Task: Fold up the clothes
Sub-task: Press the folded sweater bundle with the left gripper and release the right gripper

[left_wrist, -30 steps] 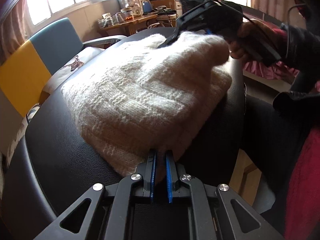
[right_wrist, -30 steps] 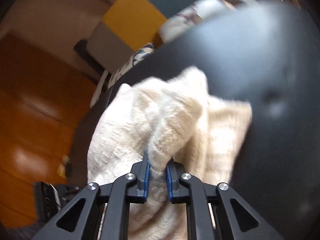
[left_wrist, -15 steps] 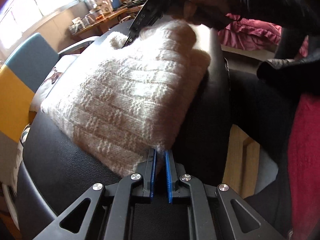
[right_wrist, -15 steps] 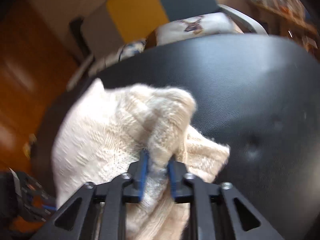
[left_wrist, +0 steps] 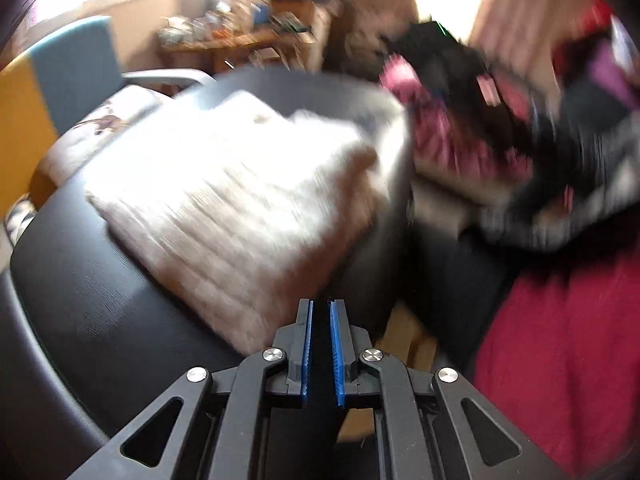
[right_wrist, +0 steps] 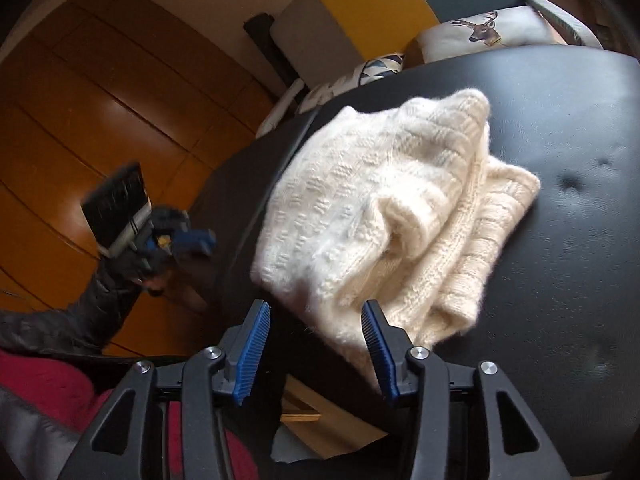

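Observation:
A cream knitted sweater (right_wrist: pixel 380 208) lies folded on the black padded table (right_wrist: pixel 560 260). My right gripper (right_wrist: pixel 316 340) hovers at the sweater's near corner with its jaws opening. The corner shows between the blue pads (right_wrist: pixel 252 344), but they do not press on it. In the right wrist view my left gripper (right_wrist: pixel 188 240) is held off the table's left side, clear of the sweater. In the blurred left wrist view the sweater (left_wrist: pixel 240 200) lies just beyond my left gripper (left_wrist: pixel 320 308), which is shut with only a dark gap between its pads.
A yellow and blue chair (right_wrist: pixel 372 4) with a deer-print cushion (right_wrist: pixel 480 28) stands behind the table. Wooden floor (right_wrist: pixel 80 100) lies to the left. A cluttered wooden desk (left_wrist: pixel 240 40) is at the back, with pink cloth (left_wrist: pixel 440 140) and the person's red garment (left_wrist: pixel 560 340) to the right.
The right gripper has let go of the sweater's raised fold, opened and drawn back. The left gripper has come off the sweater's corner and lifted away. The fold has dropped flat.

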The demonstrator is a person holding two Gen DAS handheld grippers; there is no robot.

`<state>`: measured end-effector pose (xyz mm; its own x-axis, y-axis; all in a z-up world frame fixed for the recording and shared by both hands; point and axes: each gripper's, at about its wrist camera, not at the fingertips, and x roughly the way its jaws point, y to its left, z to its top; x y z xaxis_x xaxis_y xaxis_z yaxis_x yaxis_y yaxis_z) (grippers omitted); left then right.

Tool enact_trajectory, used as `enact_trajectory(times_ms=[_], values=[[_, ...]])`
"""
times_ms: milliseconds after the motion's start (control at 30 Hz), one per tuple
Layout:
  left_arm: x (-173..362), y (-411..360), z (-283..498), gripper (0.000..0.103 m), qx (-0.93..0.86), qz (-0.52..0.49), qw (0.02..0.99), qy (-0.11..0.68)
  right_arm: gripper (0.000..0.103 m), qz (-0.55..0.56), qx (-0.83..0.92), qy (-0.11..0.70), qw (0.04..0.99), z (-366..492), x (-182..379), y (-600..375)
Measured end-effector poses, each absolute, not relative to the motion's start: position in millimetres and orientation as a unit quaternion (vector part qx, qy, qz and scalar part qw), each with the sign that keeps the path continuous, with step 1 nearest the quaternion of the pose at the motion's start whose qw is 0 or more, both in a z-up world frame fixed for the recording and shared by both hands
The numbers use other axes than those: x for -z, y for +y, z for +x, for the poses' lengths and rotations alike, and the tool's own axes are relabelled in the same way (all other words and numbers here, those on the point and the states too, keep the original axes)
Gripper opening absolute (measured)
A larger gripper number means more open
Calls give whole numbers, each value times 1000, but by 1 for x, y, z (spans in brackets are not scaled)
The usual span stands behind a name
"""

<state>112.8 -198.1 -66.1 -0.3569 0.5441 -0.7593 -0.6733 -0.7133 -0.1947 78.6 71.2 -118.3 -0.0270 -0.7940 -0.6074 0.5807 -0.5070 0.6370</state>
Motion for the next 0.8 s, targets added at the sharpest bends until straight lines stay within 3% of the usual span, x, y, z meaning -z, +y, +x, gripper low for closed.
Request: enact_trajectory(times_ms=[233, 300, 333, 367, 467, 800], values=[[52, -218, 42, 11, -848, -421, 310, -91, 49, 535, 698, -103, 464, 79, 144, 41], [47, -207, 19, 19, -833, -441, 310, -121, 26, 517, 722, -95, 450, 86, 150, 43], [44, -199, 8, 23, -825, -451, 314, -129, 10, 509, 732, -95, 443, 90, 153, 44], [41, -189, -1, 34, -818, -459, 321, -132, 10, 507, 734, -111, 439, 92, 158, 48], [34, -150, -35, 54, -803, -492, 322, -99, 8, 501, 735, -137, 435, 99, 173, 58], [77, -25, -117, 54, -703, -662, 249, 72, 8, 472, 756, -84, 446, 106, 172, 49]])
